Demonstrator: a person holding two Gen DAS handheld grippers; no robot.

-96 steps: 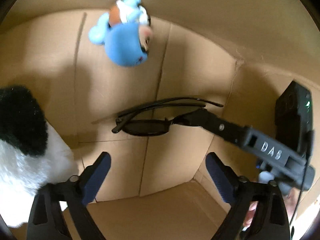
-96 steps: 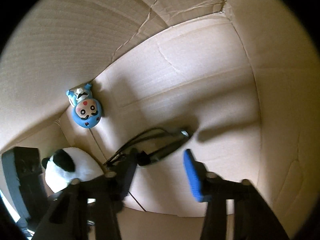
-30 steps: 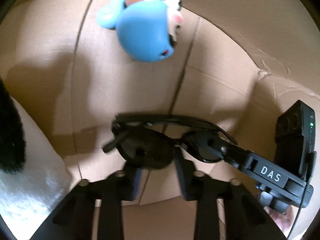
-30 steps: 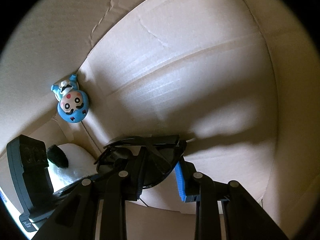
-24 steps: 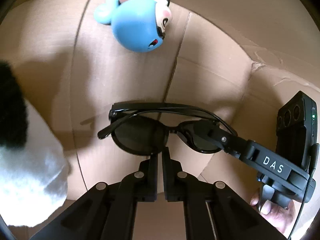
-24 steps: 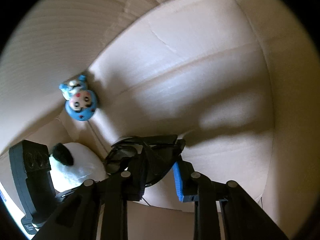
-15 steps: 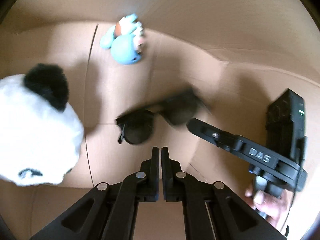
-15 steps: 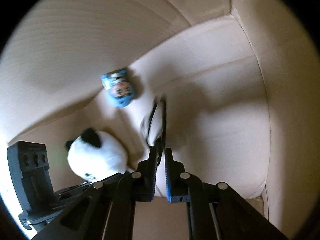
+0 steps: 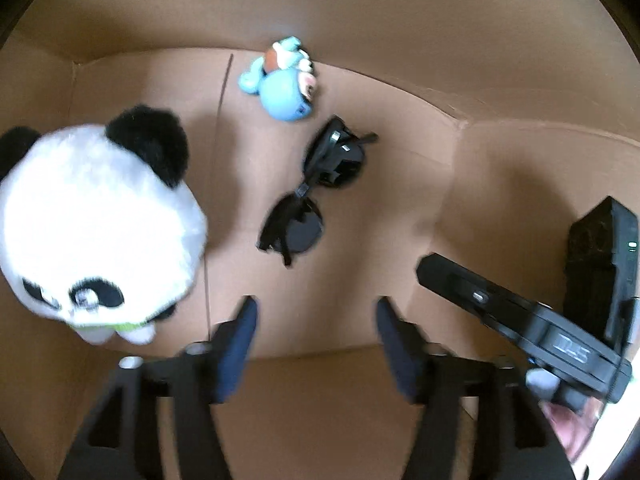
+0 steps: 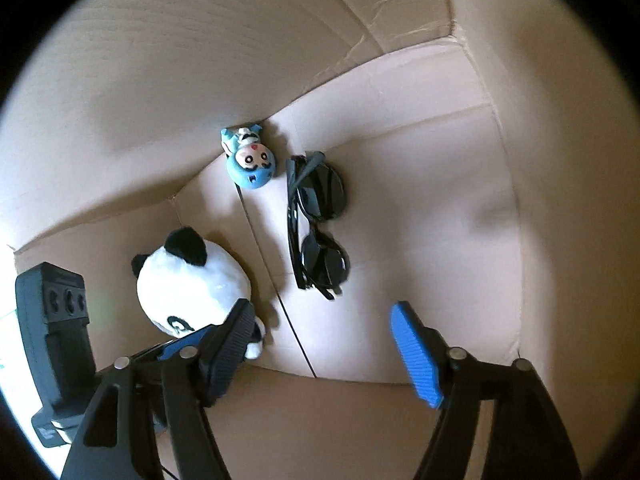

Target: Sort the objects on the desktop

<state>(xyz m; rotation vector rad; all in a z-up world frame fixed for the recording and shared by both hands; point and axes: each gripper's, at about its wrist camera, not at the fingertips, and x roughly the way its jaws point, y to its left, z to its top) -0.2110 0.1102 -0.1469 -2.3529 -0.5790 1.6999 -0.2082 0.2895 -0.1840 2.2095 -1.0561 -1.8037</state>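
Observation:
Black sunglasses (image 9: 312,196) (image 10: 318,226) lie folded on the floor of a cardboard box (image 9: 400,92) (image 10: 440,168), free of both grippers. My left gripper (image 9: 314,328) hovers above and nearer than them, jaws opening, nothing between its fingers. My right gripper (image 10: 324,340) also hangs above the box floor, jaws opening and empty; its body (image 9: 520,320) shows at the right of the left wrist view. A blue cartoon figurine (image 9: 286,84) (image 10: 250,160) rests by the far wall. A panda plush (image 9: 92,220) (image 10: 192,288) lies to the left.
The box walls (image 10: 200,60) rise on all sides around the floor. Bare cardboard floor (image 10: 440,260) lies to the right of the sunglasses. A person's fingers (image 9: 560,420) show at the lower right of the left wrist view.
Both grippers let go of the sunglasses, which dropped to the box floor and turned lengthwise. Both grippers drew back upward, went shut empty, and now stand open again.

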